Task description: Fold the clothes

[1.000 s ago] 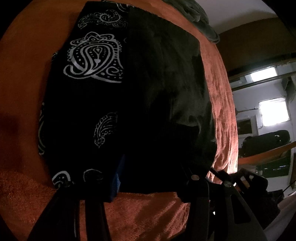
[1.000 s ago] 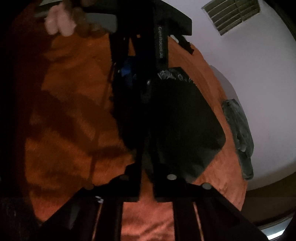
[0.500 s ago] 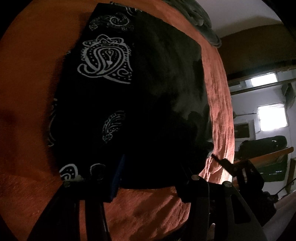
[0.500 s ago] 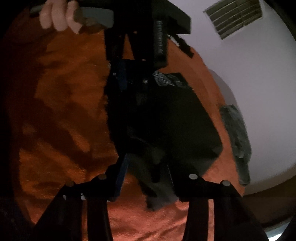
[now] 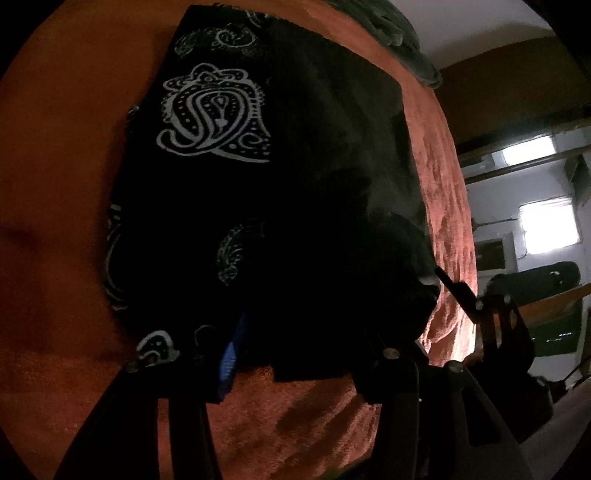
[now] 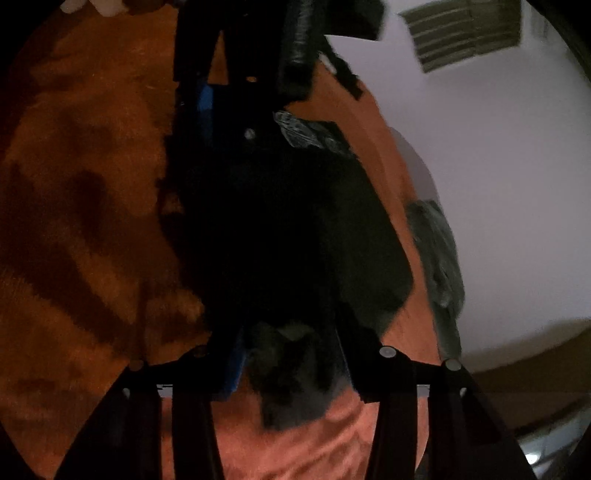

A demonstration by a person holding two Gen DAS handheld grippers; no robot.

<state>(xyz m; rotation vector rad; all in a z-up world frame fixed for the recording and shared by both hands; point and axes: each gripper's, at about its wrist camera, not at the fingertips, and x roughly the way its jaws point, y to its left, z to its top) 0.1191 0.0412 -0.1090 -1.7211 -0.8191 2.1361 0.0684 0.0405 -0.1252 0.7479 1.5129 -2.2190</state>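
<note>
A black garment [image 5: 295, 184] with white paisley print lies on an orange blanket [image 5: 55, 184], its plain black half folded over the printed one. My left gripper [image 5: 295, 365] stands open at the near hem, and the folded edge lies flat between its fingers. In the right wrist view the garment [image 6: 295, 229] fills the middle. My right gripper [image 6: 291, 369] is open, with a rumpled black corner loose between its jaws. The left gripper [image 6: 229, 122] shows at the far edge of the cloth, and the right gripper [image 5: 476, 306] shows at the garment's right corner.
A grey-green cloth [image 6: 439, 258] lies crumpled at the far edge of the blanket [image 6: 81, 184], against a pale wall with a vent [image 6: 465, 33]. A person's hand [image 6: 92, 3] shows at the top. Bright windows [image 5: 546, 229] and dark furniture stand off to the right.
My right gripper's jaws have gone from nearly shut on the black cloth to apart, and the corner now lies slack between them. The left gripper has kept still.
</note>
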